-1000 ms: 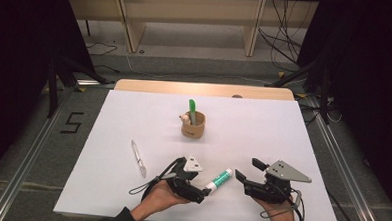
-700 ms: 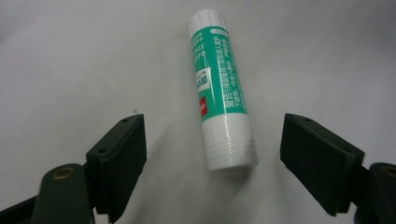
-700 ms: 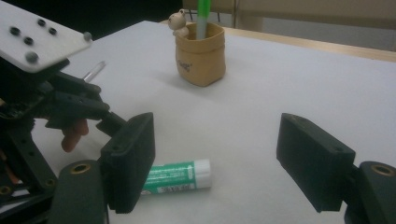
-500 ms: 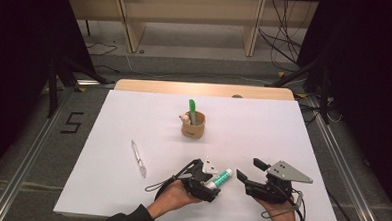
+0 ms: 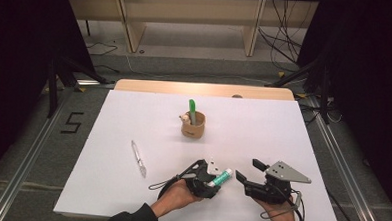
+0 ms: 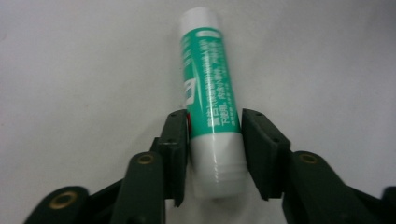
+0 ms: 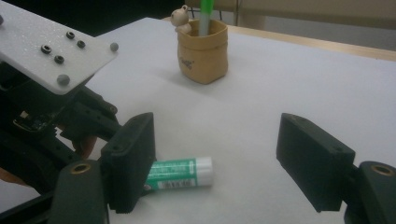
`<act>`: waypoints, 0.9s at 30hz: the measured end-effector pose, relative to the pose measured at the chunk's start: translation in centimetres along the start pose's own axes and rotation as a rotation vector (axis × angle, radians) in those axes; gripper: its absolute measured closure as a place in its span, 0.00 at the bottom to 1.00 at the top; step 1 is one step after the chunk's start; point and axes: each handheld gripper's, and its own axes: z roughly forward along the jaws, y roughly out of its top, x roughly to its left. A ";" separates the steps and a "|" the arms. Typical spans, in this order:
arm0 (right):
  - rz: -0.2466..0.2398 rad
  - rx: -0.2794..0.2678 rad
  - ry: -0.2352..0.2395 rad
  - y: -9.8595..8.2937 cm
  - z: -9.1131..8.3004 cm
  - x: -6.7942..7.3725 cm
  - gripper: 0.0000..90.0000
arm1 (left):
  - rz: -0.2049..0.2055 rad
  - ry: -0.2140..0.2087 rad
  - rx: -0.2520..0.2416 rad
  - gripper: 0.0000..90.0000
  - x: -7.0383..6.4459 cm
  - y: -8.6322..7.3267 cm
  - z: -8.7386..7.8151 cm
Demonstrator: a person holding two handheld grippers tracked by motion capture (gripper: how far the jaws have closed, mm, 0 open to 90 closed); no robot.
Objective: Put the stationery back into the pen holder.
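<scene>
Down near the table's front edge, well in front of the tan pen cup (image 5: 193, 127), the left gripper (image 5: 212, 180) had its two black jaws closed against the sides of the green-and-white glue stick (image 6: 211, 102), pinching the white end while the rest of the tube lay flat on the white tabletop (image 5: 263, 123) and pointed away from the gripper. In the left gripper view bare white surface surrounded the tube on every side. The right gripper (image 5: 247, 175) rested just to the right of the glue stick, farther from the cup's line, its jaws spread wide with nothing between them. A green marker (image 5: 192, 111) stood upright in the cup. A clear pen (image 5: 138, 158) lay to the cup's front left, well apart from both grippers. Open tabletop stretched between the cup and the grippers and out to both side edges.
</scene>
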 end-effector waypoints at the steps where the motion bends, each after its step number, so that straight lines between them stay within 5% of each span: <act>1: 0.004 0.002 0.001 0.0 0.1 0.0 0.32 | 0.004 0.006 0.002 0.72 -0.1 0.0 0.0; 6: -0.006 0.006 0.002 0.0 0.1 0.1 0.32 | 0.016 0.010 0.013 0.72 -0.2 0.1 0.0; 13: -0.006 0.004 0.004 0.0 0.1 0.1 0.33 | 0.013 -0.040 0.020 0.72 0.6 0.4 -0.8; 22: -0.025 -0.007 0.015 0.1 -0.1 0.5 0.33 | -0.038 -0.109 0.005 0.72 3.3 0.6 -3.8; 27: -0.052 -0.005 0.062 0.3 0.1 1.3 0.32 | -0.030 -0.147 0.034 0.72 4.5 0.7 -5.7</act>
